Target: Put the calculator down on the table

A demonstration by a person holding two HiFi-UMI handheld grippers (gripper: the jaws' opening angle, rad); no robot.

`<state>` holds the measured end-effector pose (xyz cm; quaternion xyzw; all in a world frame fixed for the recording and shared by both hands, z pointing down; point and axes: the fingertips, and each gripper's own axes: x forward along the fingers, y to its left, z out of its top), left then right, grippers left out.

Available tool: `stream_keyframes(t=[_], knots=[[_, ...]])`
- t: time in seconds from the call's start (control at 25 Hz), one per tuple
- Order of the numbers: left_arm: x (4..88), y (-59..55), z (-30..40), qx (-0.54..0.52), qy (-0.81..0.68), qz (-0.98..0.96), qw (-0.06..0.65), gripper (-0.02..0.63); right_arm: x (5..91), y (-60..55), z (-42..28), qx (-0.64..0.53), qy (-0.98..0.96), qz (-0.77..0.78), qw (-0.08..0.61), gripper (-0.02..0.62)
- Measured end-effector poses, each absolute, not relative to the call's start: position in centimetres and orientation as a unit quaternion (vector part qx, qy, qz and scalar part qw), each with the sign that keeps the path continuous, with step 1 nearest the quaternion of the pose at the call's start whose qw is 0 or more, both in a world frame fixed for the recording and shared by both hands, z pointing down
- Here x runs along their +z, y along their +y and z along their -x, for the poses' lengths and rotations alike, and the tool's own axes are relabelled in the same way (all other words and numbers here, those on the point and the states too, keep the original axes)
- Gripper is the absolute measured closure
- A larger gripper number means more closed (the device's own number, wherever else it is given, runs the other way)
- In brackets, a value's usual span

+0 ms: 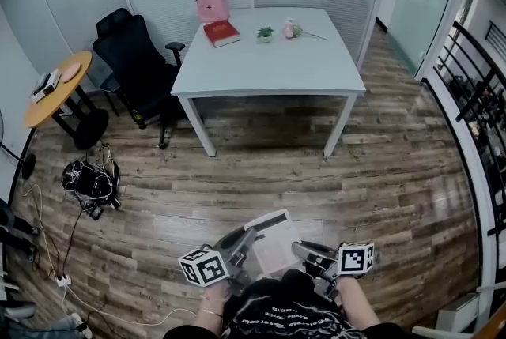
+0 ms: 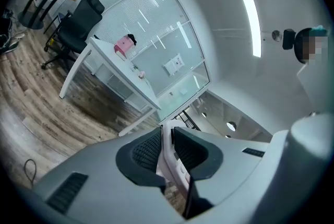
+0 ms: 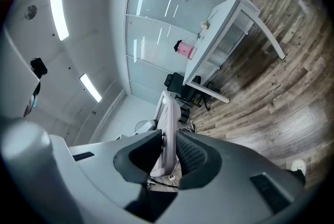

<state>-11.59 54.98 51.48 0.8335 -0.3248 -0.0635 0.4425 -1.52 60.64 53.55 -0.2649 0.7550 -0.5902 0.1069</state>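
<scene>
A flat white calculator (image 1: 273, 241) with a dark display strip is held low in front of me, over the wooden floor. My left gripper (image 1: 241, 246) is shut on its left edge and my right gripper (image 1: 304, 250) is shut on its right edge. In the left gripper view the calculator (image 2: 168, 151) stands edge-on between the ribbed pads (image 2: 147, 151). The right gripper view shows the calculator (image 3: 167, 131) edge-on too, pinched between that gripper's pads (image 3: 190, 157). The white table (image 1: 277, 65) stands a few steps ahead across the floor.
On the table's far side lie a red book (image 1: 221, 32), a pink bag (image 1: 212, 4), a small plant (image 1: 265, 33) and a pink flower (image 1: 291, 30). A black office chair (image 1: 134, 61) and a round wooden side table (image 1: 59, 88) stand at left. A black bag (image 1: 88, 181) and cables lie on the floor.
</scene>
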Motion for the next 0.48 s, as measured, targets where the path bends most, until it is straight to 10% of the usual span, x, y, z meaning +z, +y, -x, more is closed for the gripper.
stream_keyframes(t=[0.48], knots=[[52.3,51.5,14.0,-0.089,-0.344,-0.820,0.448,0.517,53.9,56.6,3.7,-0.603,0.749,0.249,0.115,0.503]])
